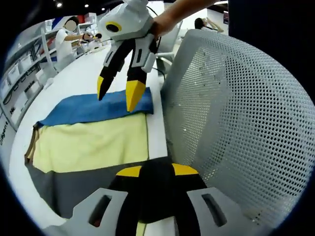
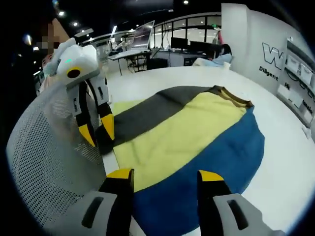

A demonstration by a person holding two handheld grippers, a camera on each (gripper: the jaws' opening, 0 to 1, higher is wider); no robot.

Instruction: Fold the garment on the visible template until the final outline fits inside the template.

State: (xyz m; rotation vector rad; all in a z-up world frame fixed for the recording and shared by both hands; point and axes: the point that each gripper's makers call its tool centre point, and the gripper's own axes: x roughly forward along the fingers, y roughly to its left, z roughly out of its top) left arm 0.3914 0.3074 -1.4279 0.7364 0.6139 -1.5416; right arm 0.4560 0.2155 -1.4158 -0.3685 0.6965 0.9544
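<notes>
Striped garment (image 2: 197, 132) spread across centre frame on white table (image 2: 275, 147), right gripper (image 2: 165, 178) jaws apart at bottom, left gripper (image 2: 97, 130) upper left, pinching garment's dark edge

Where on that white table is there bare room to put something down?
Bare white table lies beyond the garment's collar end, and more beside its blue edge. It is crowded at the near edge, where the mesh chair back and both grippers meet the garment.

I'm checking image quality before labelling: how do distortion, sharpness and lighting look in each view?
Left gripper view: strong fisheye bending of the white table edge, grey mesh chair back looming large, evenly lit. Right gripper view: blue, yellow and grey folded garment sharp and evenly lit, with a dim ceiling and small bright lamps behind.
</notes>
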